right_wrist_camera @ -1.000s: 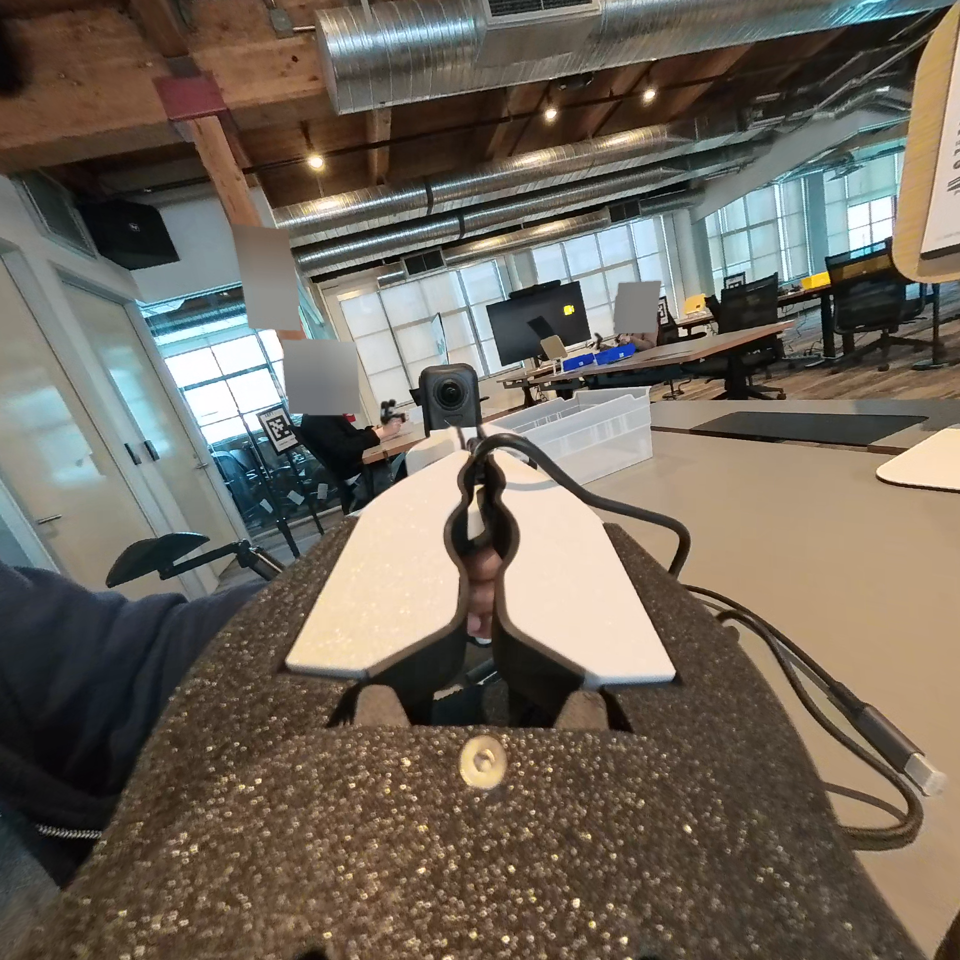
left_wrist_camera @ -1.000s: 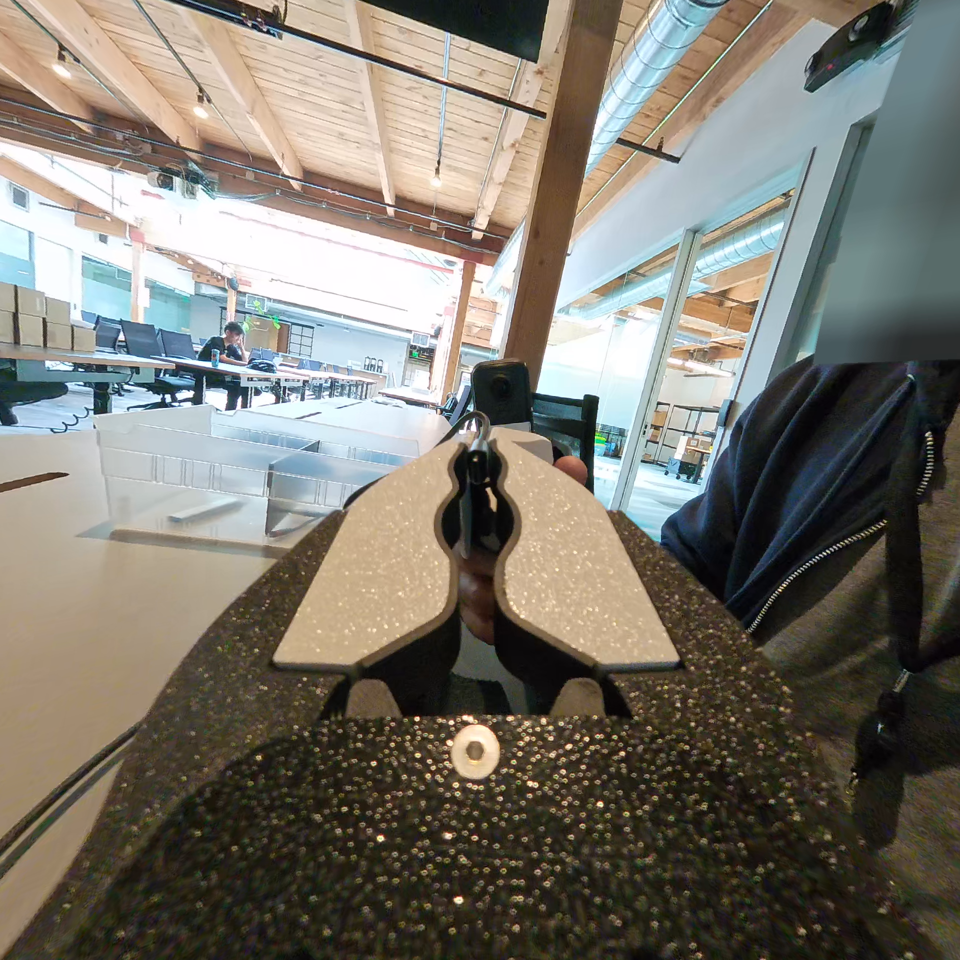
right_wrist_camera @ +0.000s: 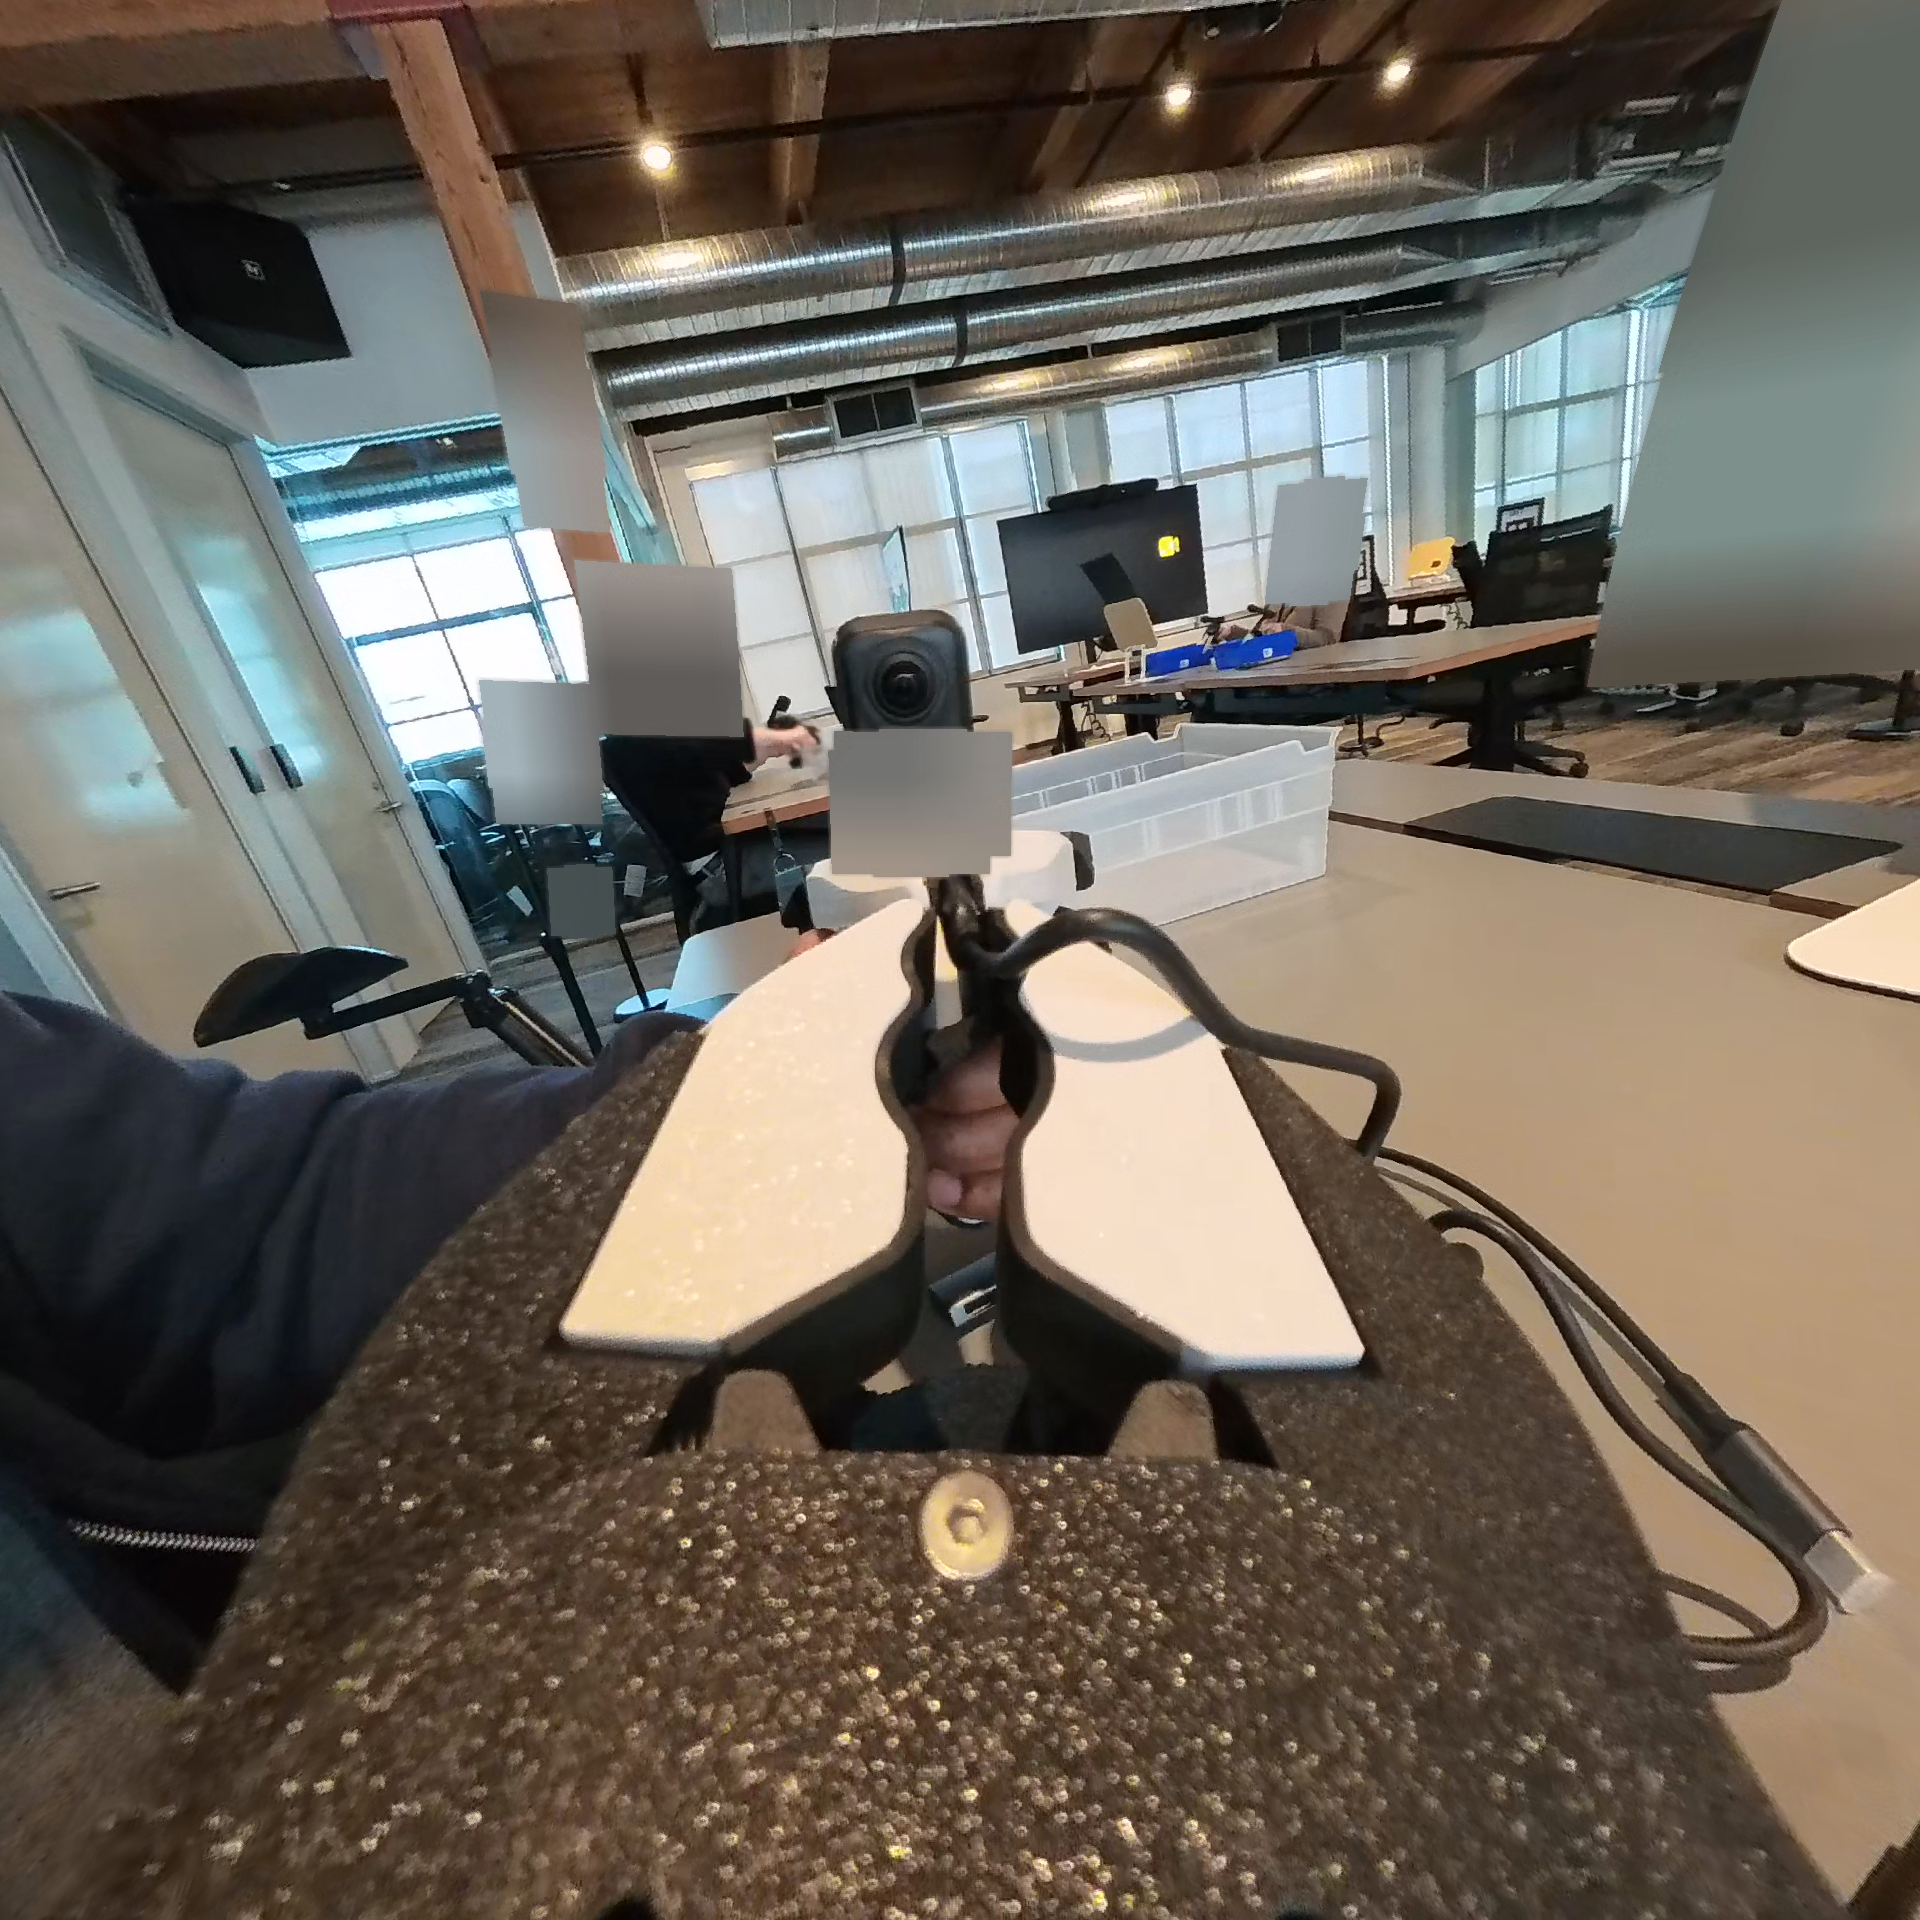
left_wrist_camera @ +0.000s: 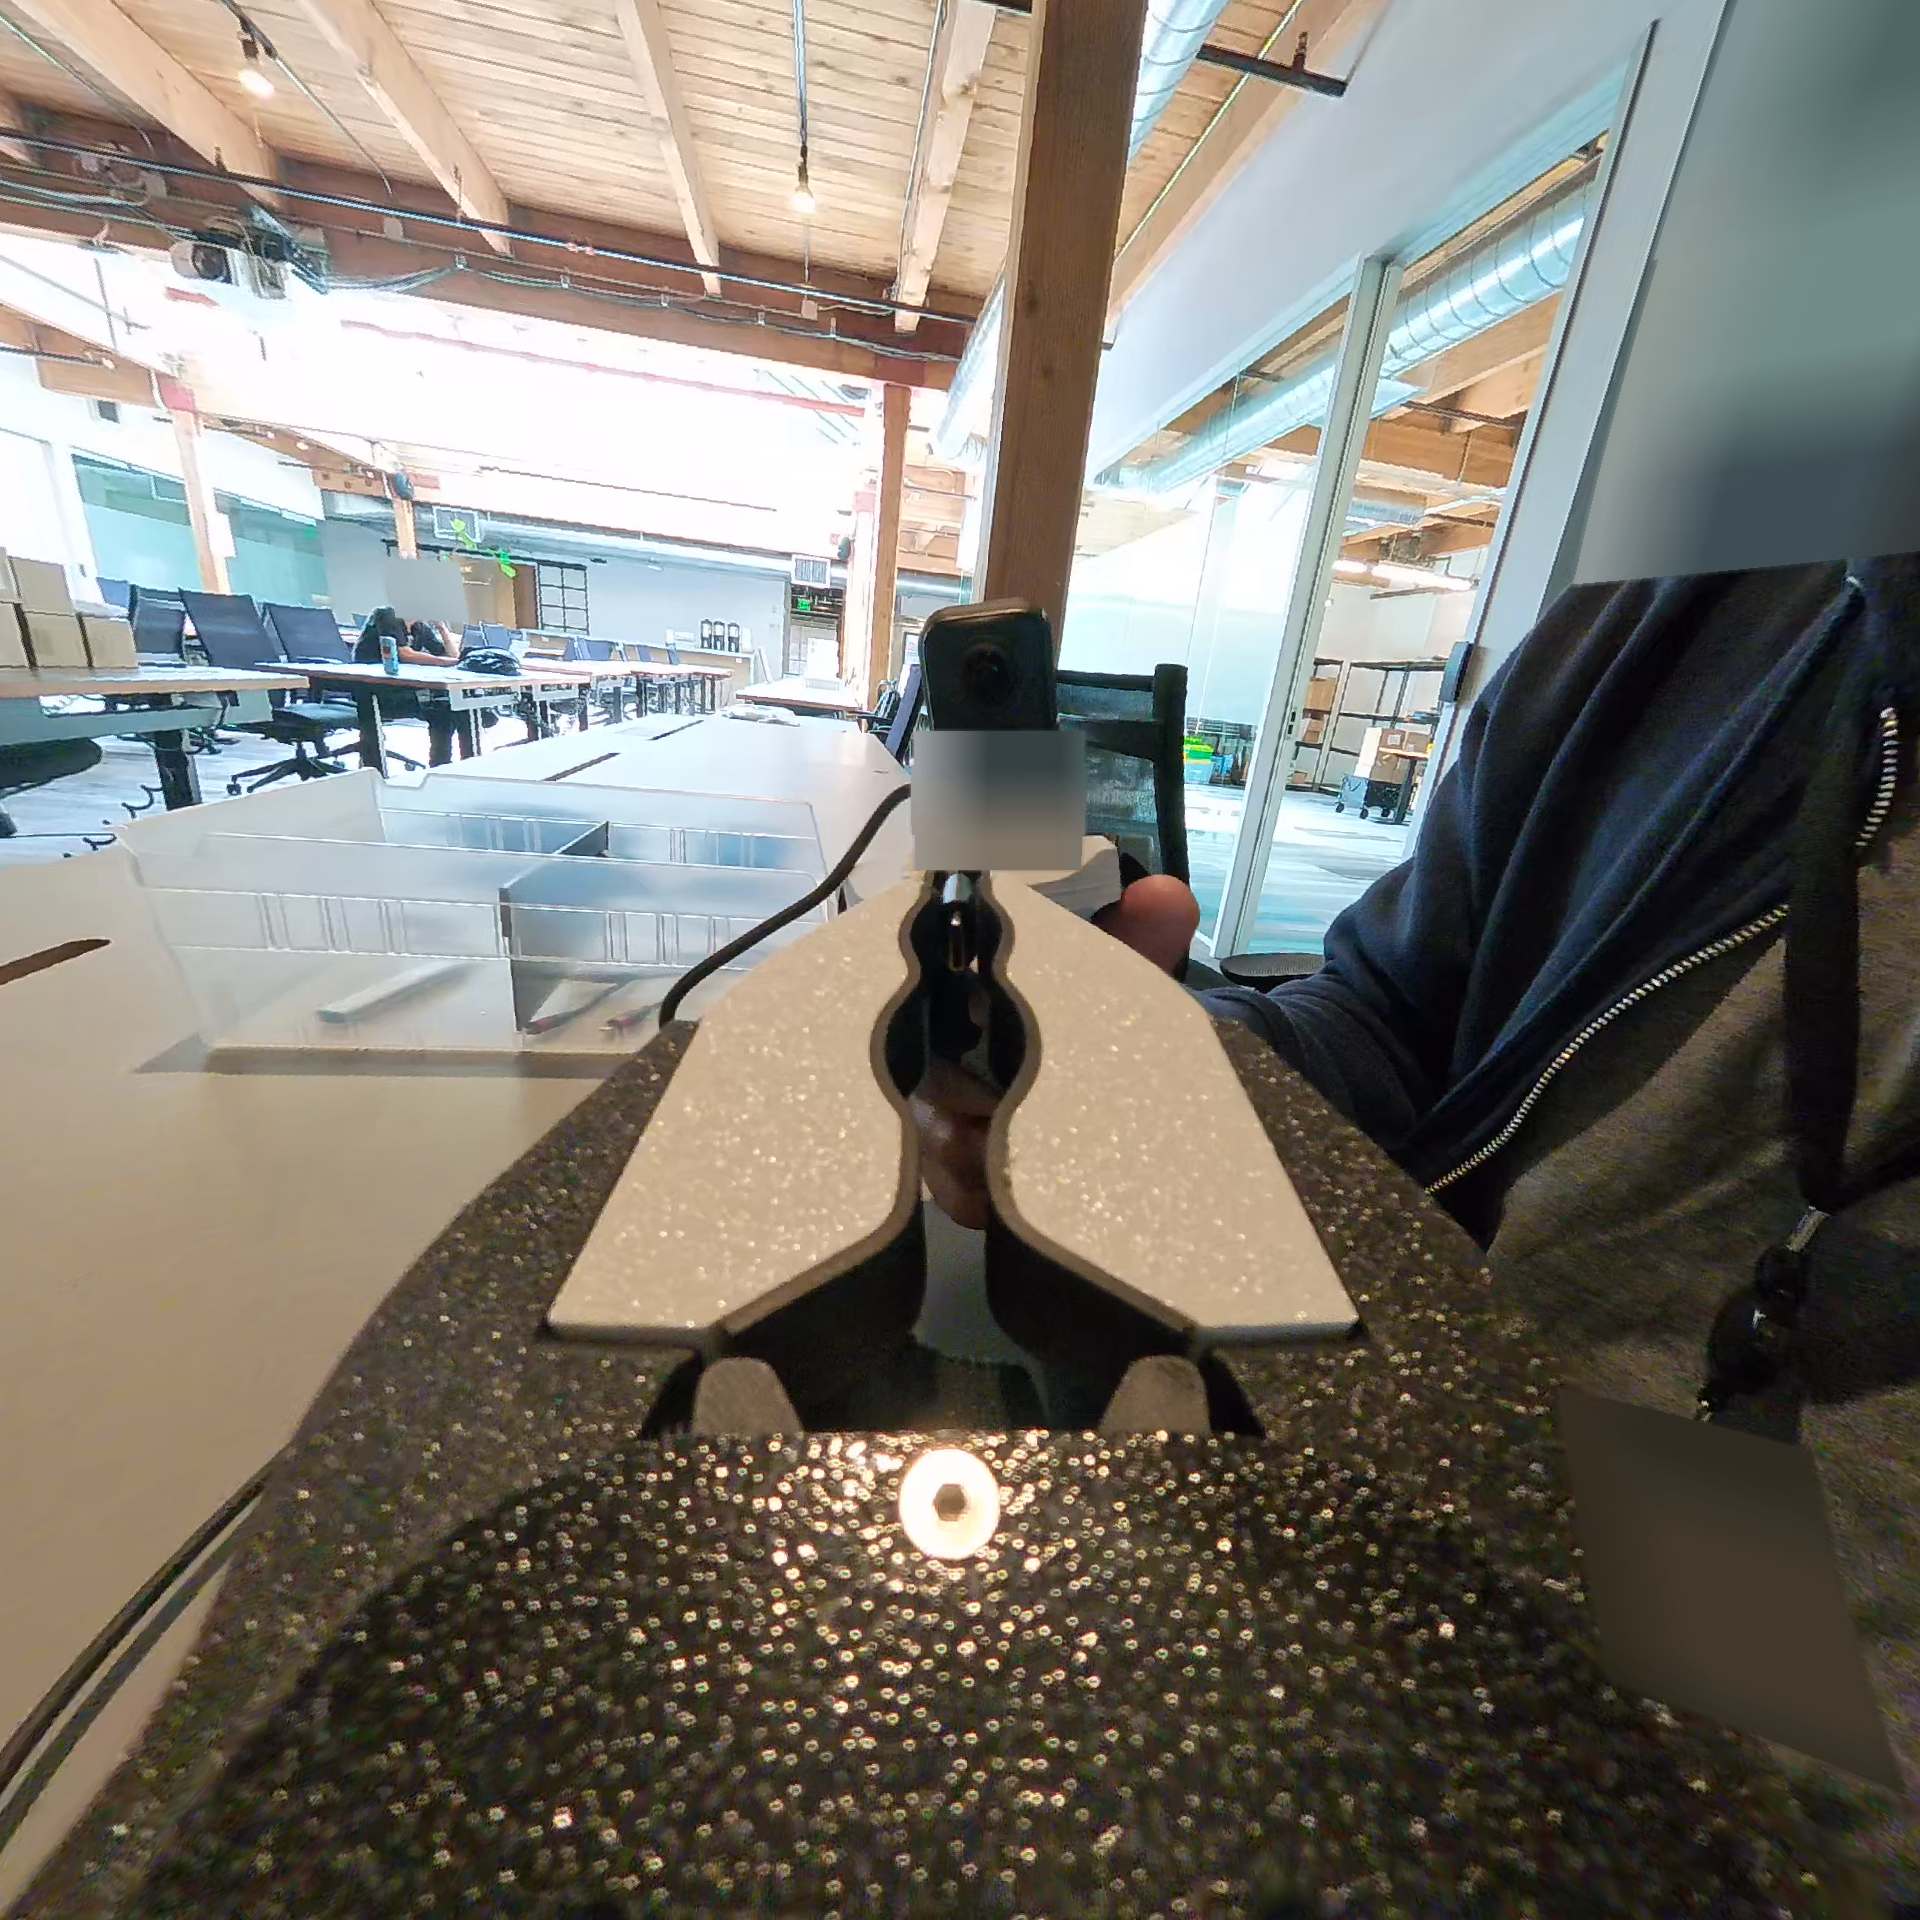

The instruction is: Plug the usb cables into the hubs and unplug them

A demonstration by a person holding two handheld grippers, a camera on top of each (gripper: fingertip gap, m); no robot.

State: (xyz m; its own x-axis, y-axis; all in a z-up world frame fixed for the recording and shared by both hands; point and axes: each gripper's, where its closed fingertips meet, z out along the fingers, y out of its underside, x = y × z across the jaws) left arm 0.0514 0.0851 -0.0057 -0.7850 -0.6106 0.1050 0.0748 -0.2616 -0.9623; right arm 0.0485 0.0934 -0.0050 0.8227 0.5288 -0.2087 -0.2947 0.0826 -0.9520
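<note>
My left gripper [left_wrist_camera: 956,914] is shut on a dark usb connector piece [left_wrist_camera: 951,940] with a metal tip; I cannot tell if it is a hub or a plug. My right gripper [right_wrist_camera: 961,925] faces it tip to tip and is shut on a black usb cable [right_wrist_camera: 1195,971]. The cable loops to the right and down onto the grey table [right_wrist_camera: 1558,1091], ending in a loose grey plug [right_wrist_camera: 1813,1553]. The same cable shows in the left wrist view [left_wrist_camera: 769,940]. Whether the pieces are joined is hidden between the tips.
A clear plastic divider bin [left_wrist_camera: 468,914] stands on the table beyond the grippers; it also shows in the right wrist view [right_wrist_camera: 1195,810]. A person in a dark zip jacket [left_wrist_camera: 1610,883] holds both grippers. A black mat [right_wrist_camera: 1652,842] and a white pad [right_wrist_camera: 1870,945] lie far right. Both grippers' tips are close together, under 4 cm apart. From either gripper's tips it is about 20 centimetres to the loose grey plug [right_wrist_camera: 1813,1553].
Both views have tipped slightly, so the opposite gripper sits higher in each. Both grippers stay shut on the same pieces, tip to tip.
</note>
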